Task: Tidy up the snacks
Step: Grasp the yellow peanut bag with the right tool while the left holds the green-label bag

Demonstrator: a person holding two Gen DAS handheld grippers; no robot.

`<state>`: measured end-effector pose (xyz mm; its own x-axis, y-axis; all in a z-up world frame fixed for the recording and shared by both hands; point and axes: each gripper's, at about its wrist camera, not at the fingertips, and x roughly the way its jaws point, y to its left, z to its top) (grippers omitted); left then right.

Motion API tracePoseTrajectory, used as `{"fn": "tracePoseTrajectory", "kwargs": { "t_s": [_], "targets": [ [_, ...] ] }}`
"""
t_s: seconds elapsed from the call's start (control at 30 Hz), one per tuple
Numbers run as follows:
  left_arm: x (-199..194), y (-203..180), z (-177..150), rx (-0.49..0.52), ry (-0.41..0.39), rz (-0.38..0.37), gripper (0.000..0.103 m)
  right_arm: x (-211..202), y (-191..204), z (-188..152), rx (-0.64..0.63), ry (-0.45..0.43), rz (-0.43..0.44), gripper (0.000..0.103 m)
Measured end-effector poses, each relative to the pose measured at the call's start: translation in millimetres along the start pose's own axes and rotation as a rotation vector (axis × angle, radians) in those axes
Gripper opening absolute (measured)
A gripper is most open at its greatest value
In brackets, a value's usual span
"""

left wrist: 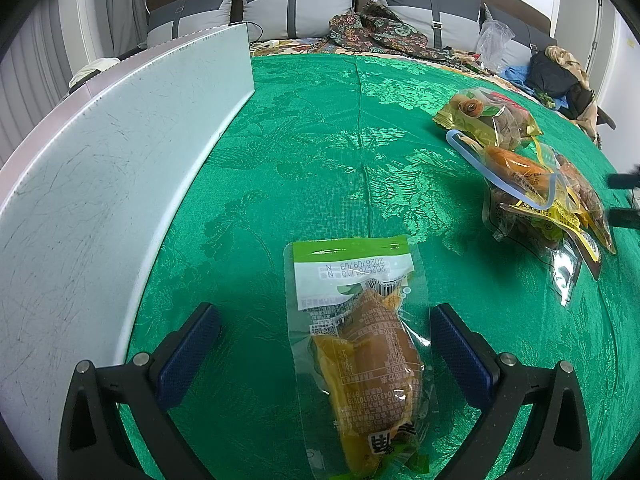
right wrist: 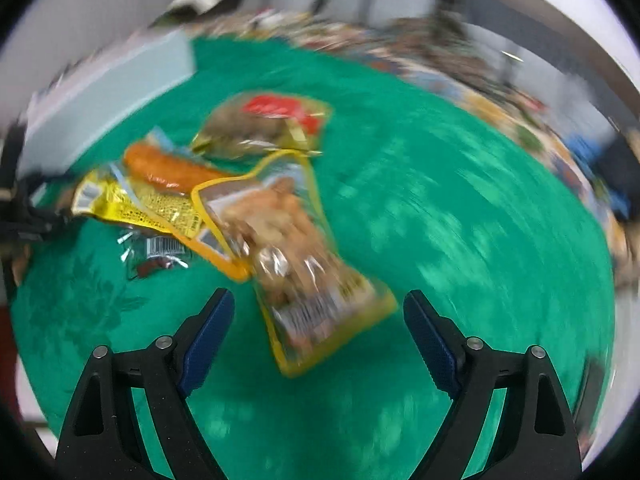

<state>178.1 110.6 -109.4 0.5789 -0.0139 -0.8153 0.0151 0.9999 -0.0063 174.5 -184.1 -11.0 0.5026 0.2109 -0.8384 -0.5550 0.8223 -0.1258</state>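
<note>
My left gripper (left wrist: 326, 324) is open, its blue-padded fingers on either side of a clear and green snack packet (left wrist: 360, 352) lying flat on the green tablecloth (left wrist: 320, 152). A pile of snack packets (left wrist: 532, 184) lies to the right. My right gripper (right wrist: 318, 312) is open above a yellow-edged packet of brown snacks (right wrist: 296, 248) at the near end of that pile; the right wrist view is blurred. An orange sausage packet (right wrist: 168, 168) and a red-labelled packet (right wrist: 272, 120) lie beyond it.
A white box wall (left wrist: 120, 160) curves along the left of the cloth. Grey cushions (left wrist: 296, 4), patterned fabric (left wrist: 372, 28) and a clear plastic bag (left wrist: 494, 40) lie behind the table. The right gripper's fingertips (left wrist: 624, 180) show at the right edge of the left wrist view.
</note>
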Motion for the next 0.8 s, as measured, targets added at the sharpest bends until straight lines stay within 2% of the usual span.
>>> {"fn": "tracePoseTrajectory", "kwargs": {
  "t_s": [0.07,0.17,0.2,0.23,0.37,0.47,0.63,0.8],
  "targets": [
    [0.0,0.0,-0.1,0.000,0.000,0.000,0.103,29.6,-1.7,17.9,-0.024,0.076,0.023,0.087],
    [0.0,0.0,0.3,0.000,0.000,-0.001,0.103,59.0,-12.8,30.3,0.049,0.162,0.050,0.085],
    [0.7,-0.9,1.2,0.000,0.000,-0.001,0.103,64.4,-15.5,30.9,0.089,0.186,0.044,0.080],
    [0.6,-0.7,1.1,0.000,0.000,-0.001,0.103,62.1,-17.2,31.3,0.124,0.174,0.038,0.063],
    [0.5,-0.7,1.0,0.000,0.001,0.000,0.103,51.7,-20.2,18.5,0.264,0.208,0.021,0.061],
    [0.3,-0.6,1.1,0.000,0.001,0.000,0.103,28.8,-26.1,-1.4,0.376,0.184,0.047,0.057],
    [2.7,-1.9,4.0,0.005,0.003,0.003,0.103,-17.4,-34.6,-63.6,0.688,0.046,0.203,0.057],
    [4.4,-5.1,11.9,0.035,0.128,-0.024,0.101,-41.5,-31.1,-130.0,0.961,-0.077,0.409,0.057]
  ]
}}
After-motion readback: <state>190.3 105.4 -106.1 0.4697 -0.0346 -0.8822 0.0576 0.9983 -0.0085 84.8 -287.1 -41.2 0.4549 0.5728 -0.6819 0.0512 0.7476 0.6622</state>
